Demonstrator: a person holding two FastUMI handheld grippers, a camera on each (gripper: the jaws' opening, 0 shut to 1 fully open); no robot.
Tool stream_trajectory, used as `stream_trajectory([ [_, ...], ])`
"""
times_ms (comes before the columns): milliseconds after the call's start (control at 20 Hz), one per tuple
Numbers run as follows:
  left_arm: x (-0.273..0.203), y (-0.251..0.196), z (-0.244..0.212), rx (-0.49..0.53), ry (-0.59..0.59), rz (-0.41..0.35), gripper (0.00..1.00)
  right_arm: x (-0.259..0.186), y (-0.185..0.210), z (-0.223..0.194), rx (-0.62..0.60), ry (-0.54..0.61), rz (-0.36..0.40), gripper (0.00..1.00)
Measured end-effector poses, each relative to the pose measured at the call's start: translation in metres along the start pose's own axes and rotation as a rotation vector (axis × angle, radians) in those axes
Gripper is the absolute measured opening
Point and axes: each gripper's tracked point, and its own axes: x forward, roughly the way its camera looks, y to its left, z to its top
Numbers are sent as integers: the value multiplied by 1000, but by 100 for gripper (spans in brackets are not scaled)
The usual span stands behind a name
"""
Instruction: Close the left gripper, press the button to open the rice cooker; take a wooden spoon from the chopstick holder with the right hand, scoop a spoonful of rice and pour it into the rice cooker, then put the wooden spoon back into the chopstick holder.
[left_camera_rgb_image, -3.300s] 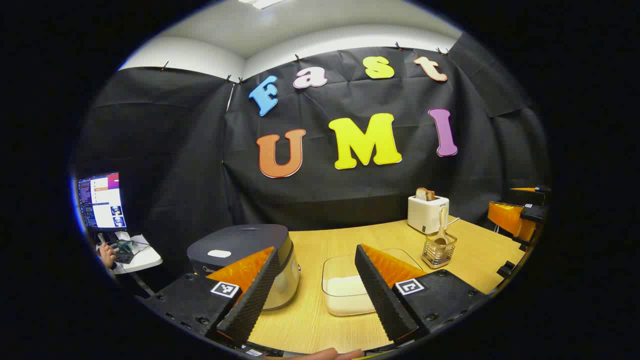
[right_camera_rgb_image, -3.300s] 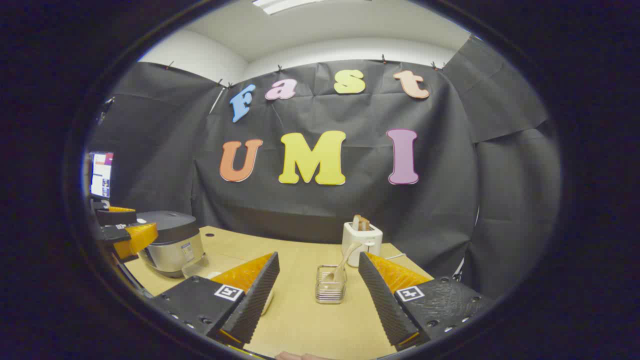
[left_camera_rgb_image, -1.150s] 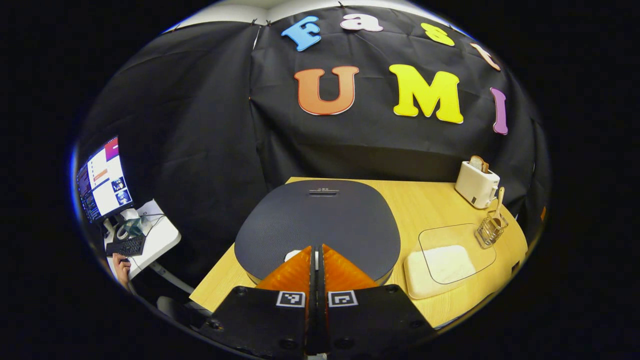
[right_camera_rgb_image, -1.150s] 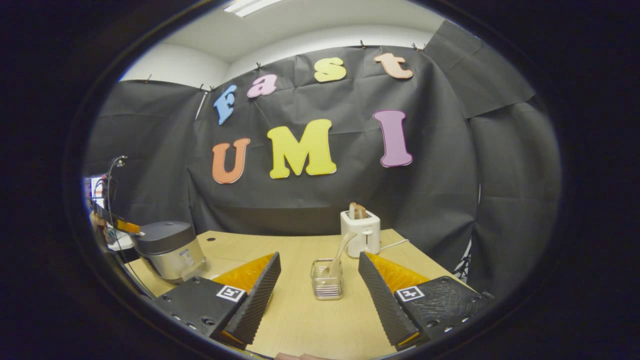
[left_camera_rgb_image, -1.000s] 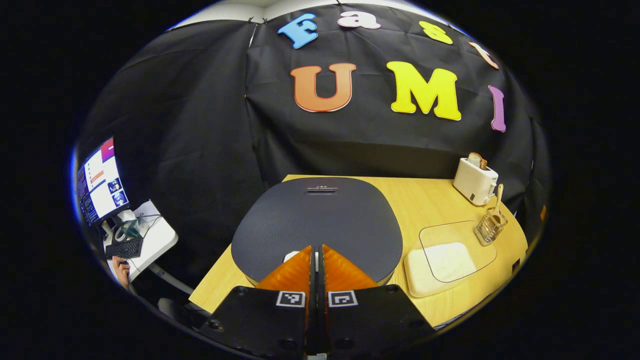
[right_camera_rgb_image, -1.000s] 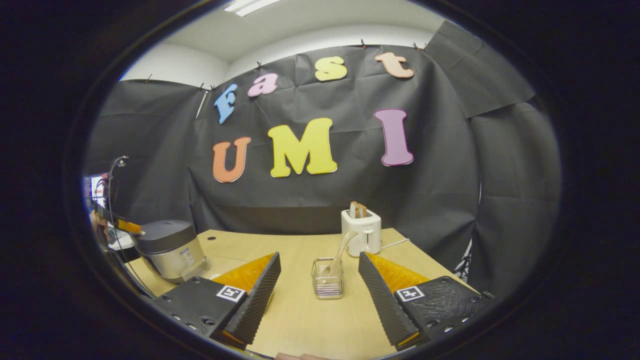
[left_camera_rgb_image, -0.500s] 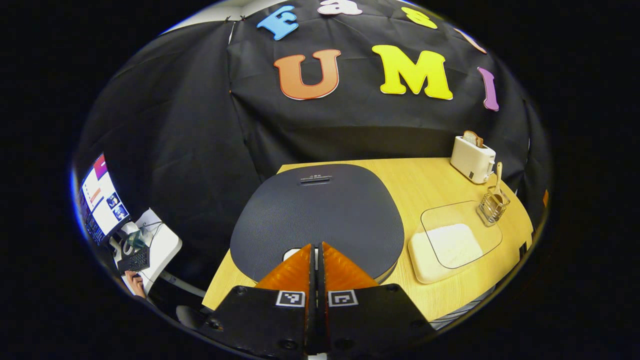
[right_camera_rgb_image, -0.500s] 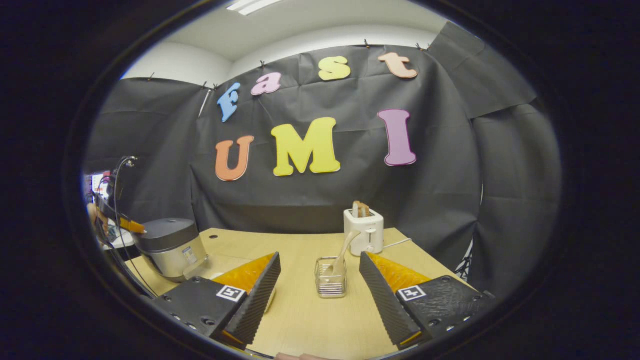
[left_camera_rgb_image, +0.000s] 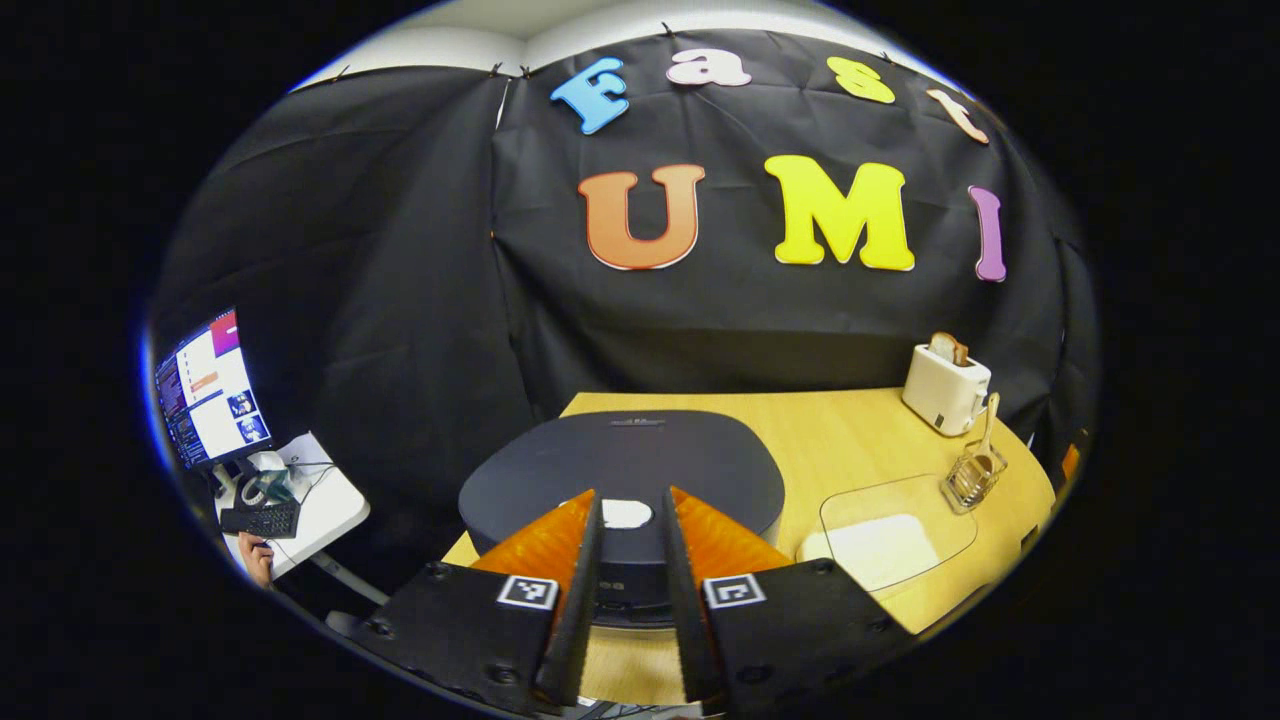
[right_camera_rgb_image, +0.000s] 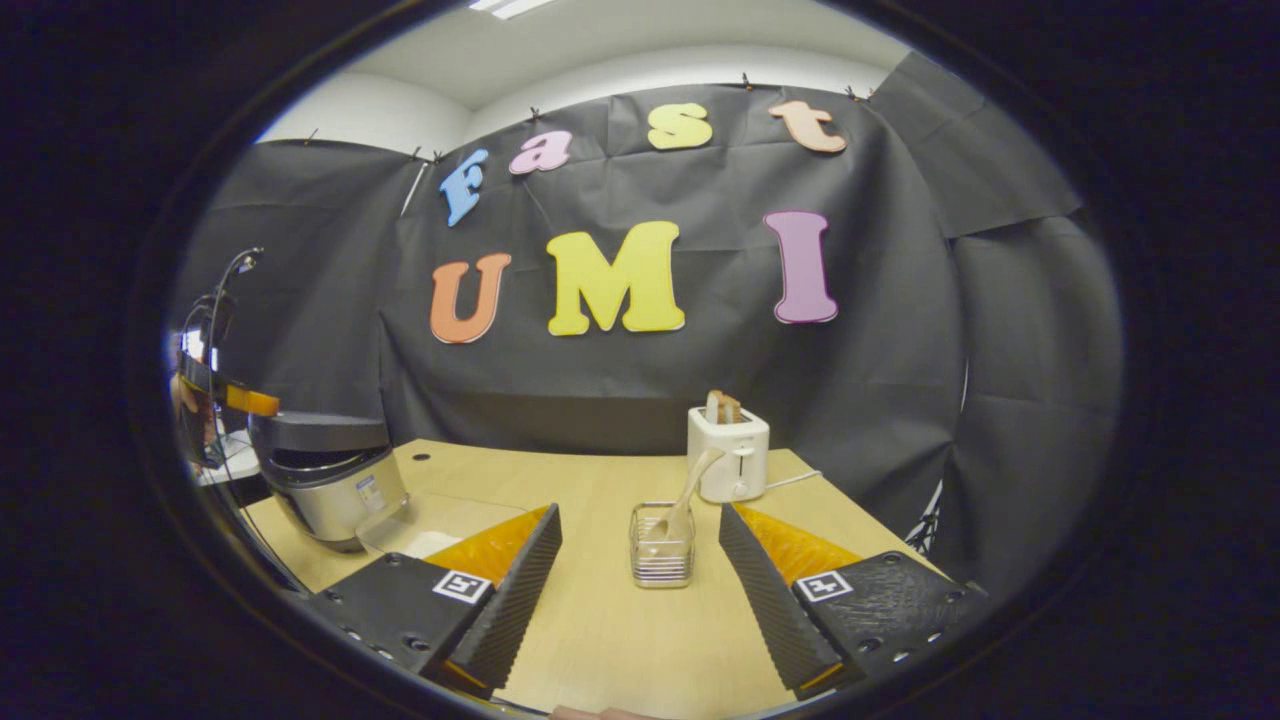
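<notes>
Above the rice cooker (left_camera_rgb_image: 620, 475), whose lid looks just popped, the left gripper (left_camera_rgb_image: 628, 600) hangs slightly spread and could block the rising lid.

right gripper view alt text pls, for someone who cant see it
The right gripper hangs open over a wooden table, its fingers framing a wire holder with a wooden spoon leaning in it. A toaster stands behind; at far left, the rice cooker has its lid slightly raised.

black cloth walls (right_camera_rgb_image: 900, 330), wooden table (right_camera_rgb_image: 620, 620), white ceiling (right_camera_rgb_image: 640, 50)
</notes>
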Motion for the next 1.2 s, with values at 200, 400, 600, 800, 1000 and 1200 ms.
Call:
stream_trajectory([
  [200,-20,-13,14,21,-61,16,90,2,-8,-1,19,4,-15,95],
  [400,-46,-23,24,46,-143,42,99,12,-20,-1,21,2,-49,95],
  [600,-68,-41,17,46,-227,23,99,35,-30,-7,51,-2,-69,94],
  [800,-85,-56,9,41,-300,1,99,75,-49,-27,74,49,-112,92],
  [1000,-93,-72,6,25,-333,-38,99,128,-48,-40,159,126,-81,95],
  [1200,-92,-77,10,6,-347,-54,99,192,-38,-35,158,167,-18,95],
])
